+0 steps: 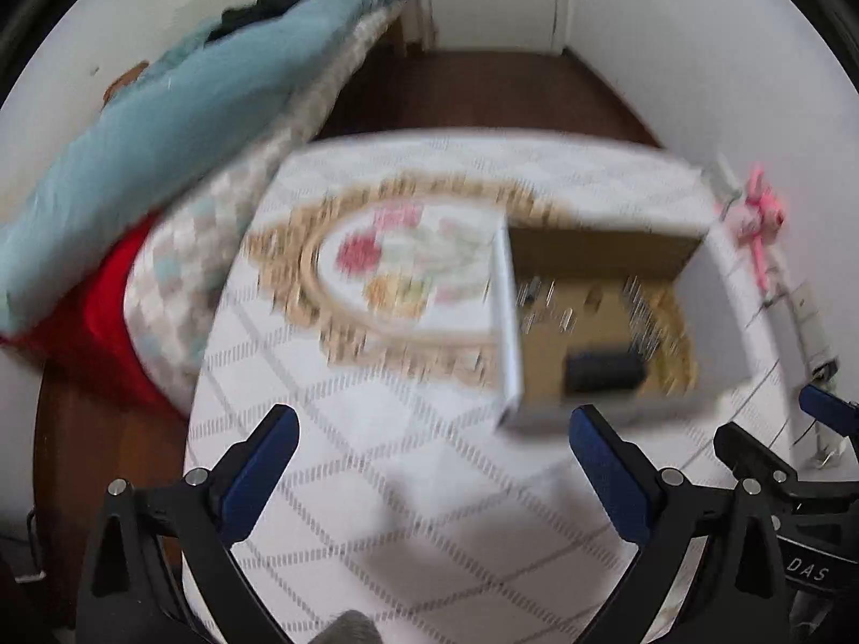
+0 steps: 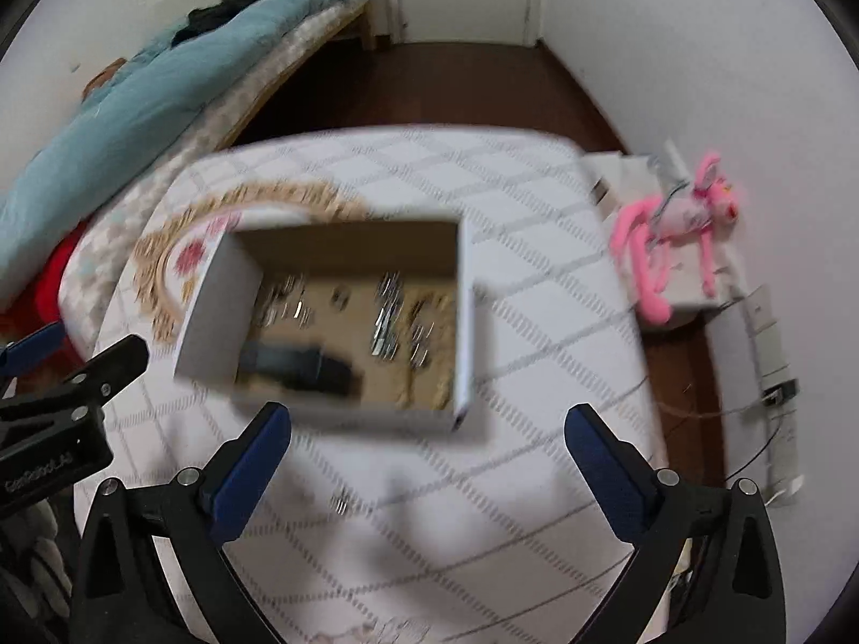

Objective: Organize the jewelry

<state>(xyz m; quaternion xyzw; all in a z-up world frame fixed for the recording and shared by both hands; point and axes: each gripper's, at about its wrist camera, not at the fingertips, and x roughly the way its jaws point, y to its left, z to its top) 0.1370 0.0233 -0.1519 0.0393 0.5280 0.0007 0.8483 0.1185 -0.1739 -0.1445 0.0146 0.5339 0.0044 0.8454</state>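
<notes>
An open white cardboard box [image 2: 466,322] with a brown inside sits on a table with a white patterned cloth [image 2: 526,290]. Several small silvery jewelry pieces [image 2: 389,316] and a dark rectangular object [image 2: 300,362] lie in it. The box also shows in the left wrist view [image 1: 507,322], with the dark object [image 1: 604,370]. A small silvery piece [image 2: 339,504] lies on the cloth near the right gripper. My left gripper [image 1: 435,469] is open and empty, left of the box. My right gripper [image 2: 429,464] is open and empty, just in front of the box. Both views are blurred.
An oval mat with a gold border and flowers [image 1: 397,263] lies left of the box. A bed with a teal blanket [image 2: 134,96] stands at the left. A pink plush toy [image 2: 671,236] sits on a white stand at the right, with cables [image 2: 773,392] below it.
</notes>
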